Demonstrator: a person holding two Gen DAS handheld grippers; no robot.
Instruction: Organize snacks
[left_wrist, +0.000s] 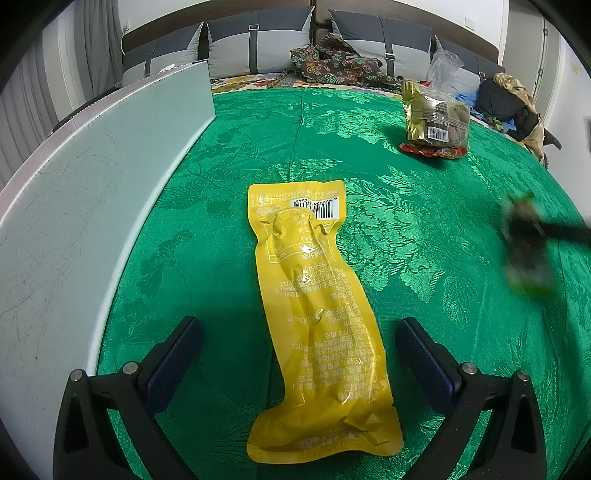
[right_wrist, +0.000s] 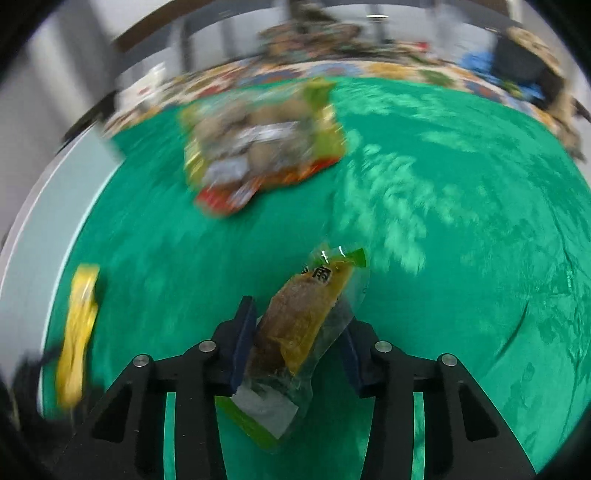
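Two views, taken in turn. From the left wrist, the left tool (left_wrist: 299, 354) hangs with its jaws spread wide over a long yellow pouch (left_wrist: 314, 314) that lies flat on the green cloth (left_wrist: 424, 221) of the bed; the pouch runs between the two pads, but neither pad touches it, so nothing is grasped. A pale flat panel (left_wrist: 92, 184) stands along the left side. Far off on the cloth sits a small heap of snack bags (left_wrist: 436, 118), a gold one leaning on a red one. At the right edge a dark blurred shape is the other tool with its load.

From the right wrist, the right tool (right_wrist: 295, 343) is clenched on a clear packet holding a brown snack (right_wrist: 299, 325), both pads pressing its sides; the packet sticks out forward and hangs below the fingers. The heap of snack bags (right_wrist: 266, 147) lies ahead, badly smeared, and the yellow pouch (right_wrist: 77, 332) shows at the far left.

Risks, as I judge them: the clear packet is slick film gripped at an angle, so a quick swing could let it slide out or twist before it reaches the heap. On the left side, closing on the flat pouch could pinch the cloth with it, or merely push the pouch along.
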